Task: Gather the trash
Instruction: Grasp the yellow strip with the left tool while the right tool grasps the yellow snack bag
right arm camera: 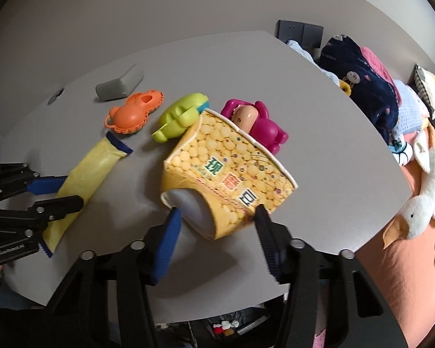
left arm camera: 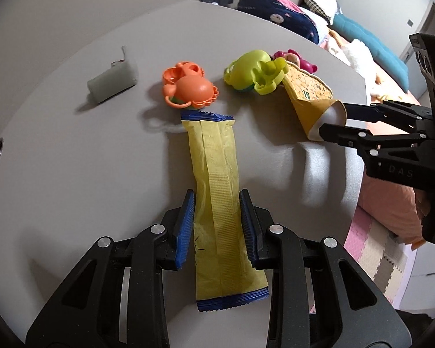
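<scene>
1. Lying flat on the grey surface (left arm camera: 58, 150), the yellow wrapper (left arm camera: 217, 203) with blue crimped ends runs lengthwise between the jaws of the left gripper (left arm camera: 217, 203), whose blue pads press its two long edges: closed on it.
2. Just to the right, the yellow paper cup (right arm camera: 232, 171) lies tipped on its side, printed with a pattern of yellow balls, its open mouth toward the right gripper (right arm camera: 217, 214).
3. One right finger (right arm camera: 171, 226) sits at the cup's white rim and the other at its outer wall; the jaws bracket the cup, but whether the pads actually press it I cannot tell.
4. The cup's far end lies against a green toy (right arm camera: 179, 116) and a magenta toy (right arm camera: 264, 127).
5. An orange toy (left arm camera: 188, 87) sits just past the wrapper's far end, close beside the green one.
6. A grey block (left arm camera: 113, 82) rests further left, well apart from the wrapper.
7. Beyond the surface's right edge lies a bed with an orange sheet (right arm camera: 406, 275), a white plush goose (right arm camera: 423, 203) and dark patterned bedding (right arm camera: 359, 87).
</scene>
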